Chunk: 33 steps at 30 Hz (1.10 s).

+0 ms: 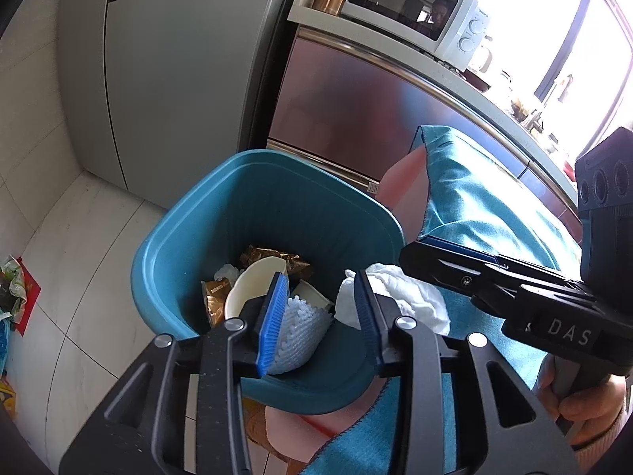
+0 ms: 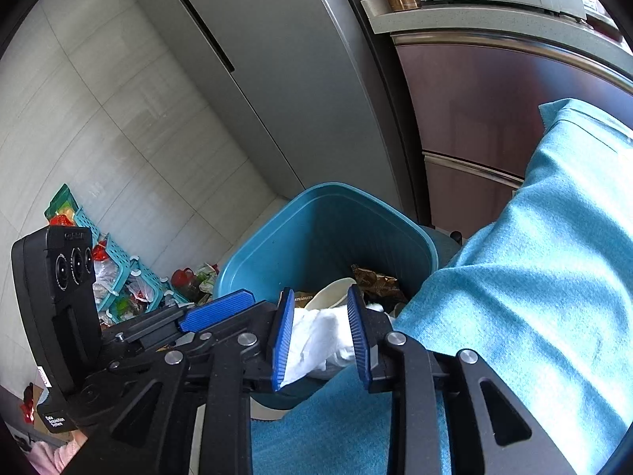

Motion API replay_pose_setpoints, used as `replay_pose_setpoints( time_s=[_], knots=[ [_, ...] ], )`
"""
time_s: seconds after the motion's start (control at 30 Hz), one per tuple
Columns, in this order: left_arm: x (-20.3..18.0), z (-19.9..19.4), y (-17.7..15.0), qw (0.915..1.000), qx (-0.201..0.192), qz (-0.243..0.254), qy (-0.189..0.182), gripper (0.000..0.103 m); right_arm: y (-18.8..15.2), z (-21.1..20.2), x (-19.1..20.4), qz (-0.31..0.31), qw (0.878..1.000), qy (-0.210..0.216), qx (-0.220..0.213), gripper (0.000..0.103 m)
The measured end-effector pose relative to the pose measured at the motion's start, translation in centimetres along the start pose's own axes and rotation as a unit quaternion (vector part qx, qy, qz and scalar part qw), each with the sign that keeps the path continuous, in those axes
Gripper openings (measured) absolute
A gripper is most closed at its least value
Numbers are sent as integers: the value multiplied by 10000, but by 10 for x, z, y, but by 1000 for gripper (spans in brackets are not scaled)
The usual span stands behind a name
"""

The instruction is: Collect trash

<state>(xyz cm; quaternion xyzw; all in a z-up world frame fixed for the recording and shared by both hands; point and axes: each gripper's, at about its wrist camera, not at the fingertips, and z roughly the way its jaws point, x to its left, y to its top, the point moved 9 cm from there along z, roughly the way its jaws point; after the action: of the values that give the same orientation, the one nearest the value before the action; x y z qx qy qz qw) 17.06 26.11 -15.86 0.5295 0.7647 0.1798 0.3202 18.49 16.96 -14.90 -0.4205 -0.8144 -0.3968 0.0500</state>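
The left gripper [image 1: 320,308] hangs over the near rim of the blue bin [image 1: 205,213] with its jaws parted; a white foam net [image 1: 300,336] lies against its left pad, and whether that pad presses on it I cannot tell, while the other pad stands clear of it. Just beside it, the right gripper [image 2: 320,336] also has its jaws parted, with a crumpled white tissue [image 2: 316,340] between them (it touches the left pad and looks loose against the other). The tissue sits at the bin's edge where the rim meets a teal cloth [image 2: 534,277] spread over the worktop. Inside the bin lie a cream paper cup [image 1: 257,281], brown and gold wrappers [image 1: 277,257] and another white scrap. Behind the bin stand a grey refrigerator [image 1: 166,59] and a reddish cabinet front [image 1: 356,99], with a white microwave [image 1: 415,4] above on the counter. On the tiled floor [image 2: 99,118] to the left sits a turquoise basket [image 2: 118,273] of bagged odds and ends.
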Motion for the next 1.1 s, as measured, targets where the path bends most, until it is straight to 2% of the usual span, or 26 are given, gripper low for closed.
replay_pose_setpoints(
  time_s=[0.07, 0.2, 0.27, 0.3, 0.37, 0.4, 0.5, 0.63, 0.77, 0.9, 1.1],
  knots=[
    [-1, -7, 1, 9999, -111, 49, 17, 41, -1, -5, -1, 13, 10000, 36, -50, 28],
    [-5, -26, 4, 9991, -385, 199, 13, 57, -6, -22, -3, -36, 9997, 62, -237, 46],
    [-10, -36, 4, 9983, -524, 269, -35, 66, -8, -34, -6, -51, 9994, 26, -354, 49],
    [-12, -41, 4, 9977, -604, 311, -55, 68, -9, -41, -8, -69, 9991, 3, -422, 53],
    [-18, -52, 4, 9960, -781, 411, -114, 84, -13, -56, -12, -119, 9982, -92, -585, 60],
    [-21, -58, 4, 9950, -878, 451, -148, 87, -14, -64, -14, -156, 9975, -125, -683, 66],
    [-34, -75, 2, 9911, -1171, 589, -235, 98, -23, -89, -21, -260, 9947, -300, -944, 73],
    [-58, -95, -4, 9847, -1504, 827, -309, 97, -40, -129, -37, -311, 9878, -665, -1376, 83],
    [-84, -109, -12, 9789, -1747, 996, -361, 97, -65, -173, -54, -195, 9742, -1222, -1887, 94],
    [-118, -114, -21, 9743, -1863, 1152, -528, 97, -97, -218, -77, 71, 9509, -1982, -2375, 96],
    [-175, -110, -38, 9680, -1911, 1417, -797, 97, -140, -281, -120, 621, 9113, -2817, -2937, 96]
  ],
)
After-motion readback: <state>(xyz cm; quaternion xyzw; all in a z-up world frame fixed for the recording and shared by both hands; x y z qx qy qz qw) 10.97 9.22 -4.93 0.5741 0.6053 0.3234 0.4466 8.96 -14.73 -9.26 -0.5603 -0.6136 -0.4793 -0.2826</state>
